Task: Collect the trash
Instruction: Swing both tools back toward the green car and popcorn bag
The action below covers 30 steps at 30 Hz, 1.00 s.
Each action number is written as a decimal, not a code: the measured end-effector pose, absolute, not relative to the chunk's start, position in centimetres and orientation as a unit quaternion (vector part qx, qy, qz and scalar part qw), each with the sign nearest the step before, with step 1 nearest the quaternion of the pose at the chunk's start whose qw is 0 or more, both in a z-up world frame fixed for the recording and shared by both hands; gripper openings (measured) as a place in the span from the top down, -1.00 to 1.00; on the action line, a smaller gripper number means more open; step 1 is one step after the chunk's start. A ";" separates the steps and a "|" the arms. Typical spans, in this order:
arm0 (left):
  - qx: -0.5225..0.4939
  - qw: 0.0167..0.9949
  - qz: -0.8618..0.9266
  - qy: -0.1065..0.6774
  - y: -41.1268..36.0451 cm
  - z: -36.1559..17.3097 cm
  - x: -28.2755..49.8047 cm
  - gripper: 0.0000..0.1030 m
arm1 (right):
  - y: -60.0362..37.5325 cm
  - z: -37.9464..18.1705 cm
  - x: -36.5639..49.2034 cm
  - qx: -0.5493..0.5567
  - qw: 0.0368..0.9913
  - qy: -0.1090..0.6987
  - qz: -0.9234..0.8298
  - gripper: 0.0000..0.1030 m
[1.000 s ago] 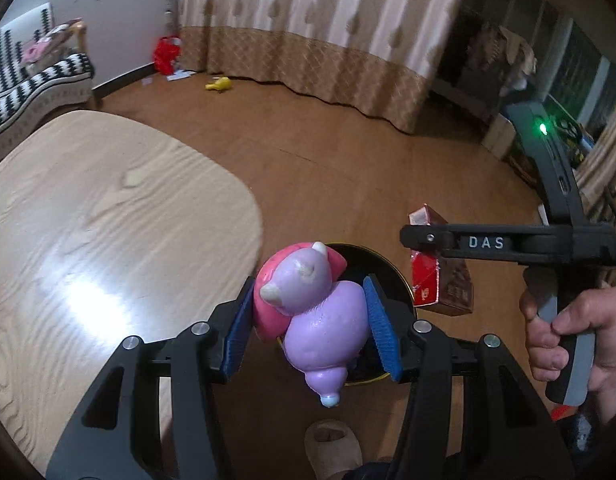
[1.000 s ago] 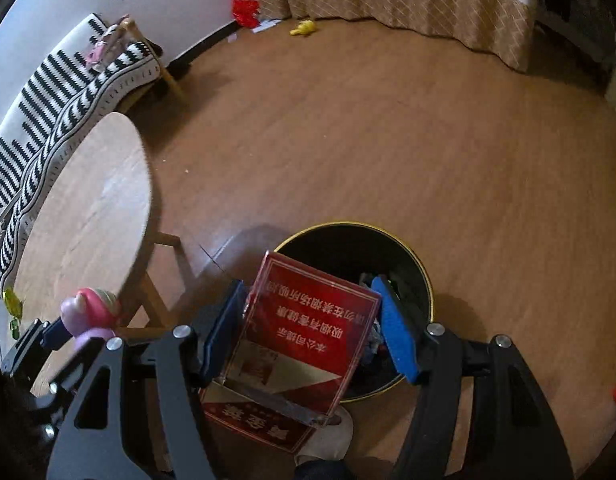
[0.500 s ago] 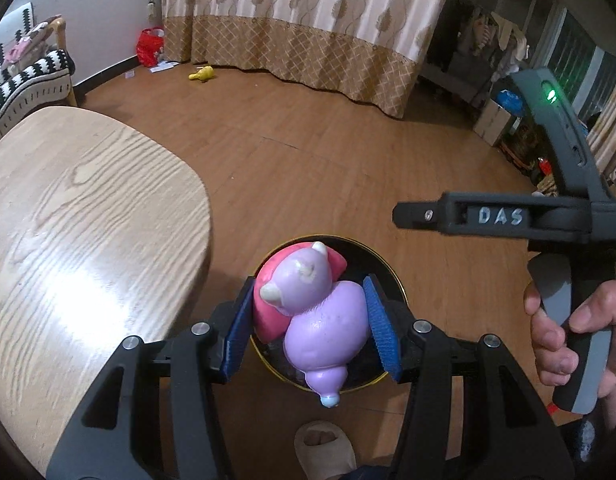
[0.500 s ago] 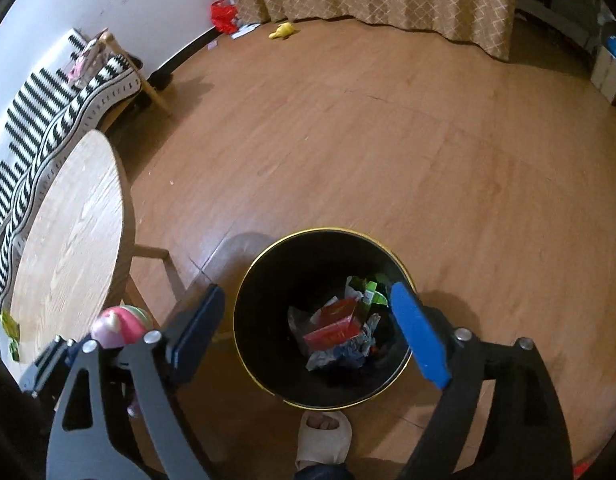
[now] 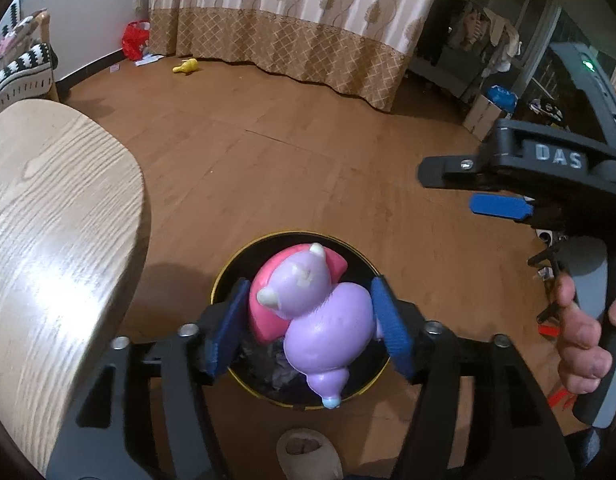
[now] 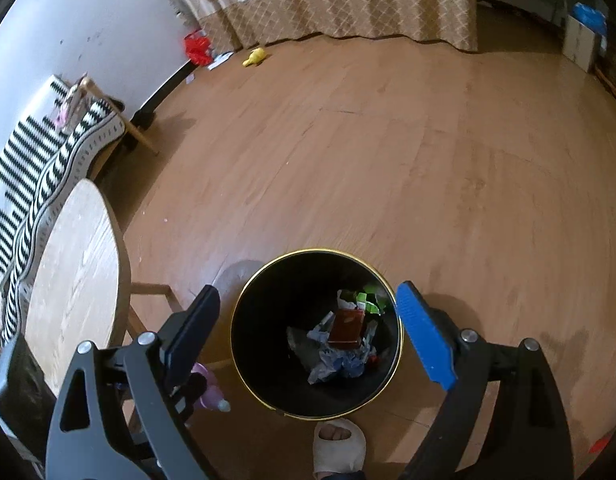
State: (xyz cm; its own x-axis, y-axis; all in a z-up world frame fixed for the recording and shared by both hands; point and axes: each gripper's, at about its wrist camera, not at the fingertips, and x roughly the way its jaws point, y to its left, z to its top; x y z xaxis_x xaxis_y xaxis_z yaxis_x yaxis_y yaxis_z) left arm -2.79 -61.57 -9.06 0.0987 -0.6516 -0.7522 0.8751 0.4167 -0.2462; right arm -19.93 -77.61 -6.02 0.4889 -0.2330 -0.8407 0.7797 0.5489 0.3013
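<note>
My left gripper [image 5: 308, 328] is shut on a purple and pink toy animal [image 5: 315, 312] and holds it above the black bin with a gold rim [image 5: 224, 276]. In the right wrist view my right gripper [image 6: 308, 336] is open and empty above the same bin [image 6: 244, 368]. A red box [image 6: 345, 328] lies inside on crumpled paper and wrappers [image 6: 335, 360]. The toy's tip [image 6: 212, 394] shows at the lower left there. The right gripper [image 5: 499, 204] also shows at the right of the left wrist view.
A round wooden table [image 5: 48, 240] stands left of the bin, also seen in the right wrist view [image 6: 76, 280]. A striped sofa [image 6: 36, 168] is behind it. A yellow toy [image 6: 255, 56] and a red bag [image 6: 196, 47] lie by the curtain. A slippered foot [image 6: 337, 444] is near the bin.
My right gripper opened and let go of the red box, which now lies in the bin. My left gripper moved over the bin with the toy.
</note>
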 end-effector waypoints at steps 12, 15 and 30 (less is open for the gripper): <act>0.113 0.748 -0.516 0.401 -58.8 -6.1 -2.4 -0.73 | -76.6 -5.4 -18.9 0.340 0.798 0.395 -0.303 -0.70; 0.107 0.766 -0.500 0.390 -56.0 -4.5 -1.4 -0.80 | -75.2 -4.8 -17.3 0.323 0.806 0.399 -0.296 -0.70; 0.060 0.899 -0.209 0.380 -25.8 0.9 11.2 -0.85 | -53.1 0.2 0.6 0.190 0.875 0.428 -0.125 -0.74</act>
